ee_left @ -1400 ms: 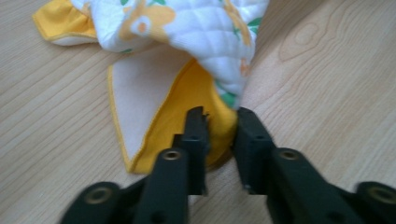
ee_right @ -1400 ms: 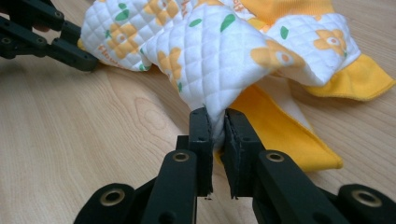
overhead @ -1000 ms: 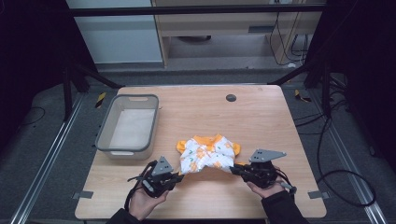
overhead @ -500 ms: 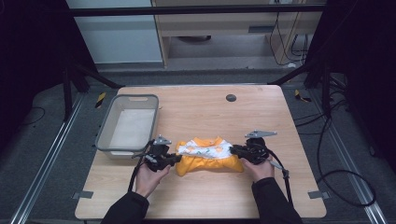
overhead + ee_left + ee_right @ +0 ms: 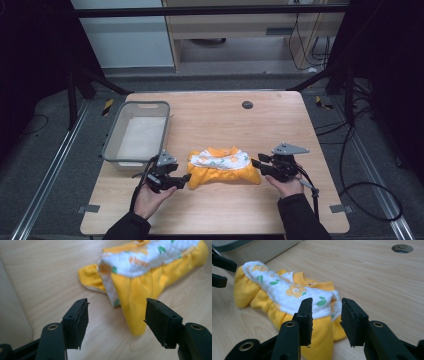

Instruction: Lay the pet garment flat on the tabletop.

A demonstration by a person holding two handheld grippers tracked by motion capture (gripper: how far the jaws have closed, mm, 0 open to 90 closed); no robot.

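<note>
A small yellow garment (image 5: 223,167) with a white flower-print panel lies folded on the wooden table (image 5: 215,120). My left gripper (image 5: 184,179) sits at its left end. In the left gripper view its jaws have just been opening and the gripper (image 5: 116,320) stands wide, the garment's yellow end (image 5: 136,290) lying between the pads untouched. My right gripper (image 5: 256,164) sits at the right end. Its jaws have also just been opening. It (image 5: 325,317) stands partly open, with the garment (image 5: 287,295) just beyond the pads and not pressed.
A grey plastic tub (image 5: 137,132) stands at the table's left, just behind my left gripper. A round hole (image 5: 247,104) is in the tabletop at the back. The other hand's gripper (image 5: 219,270) shows far left in the right gripper view.
The garment has been folded so yellow cloth now shows along its near side. Both grippers, shut on its ends before, have let go and stand open.
</note>
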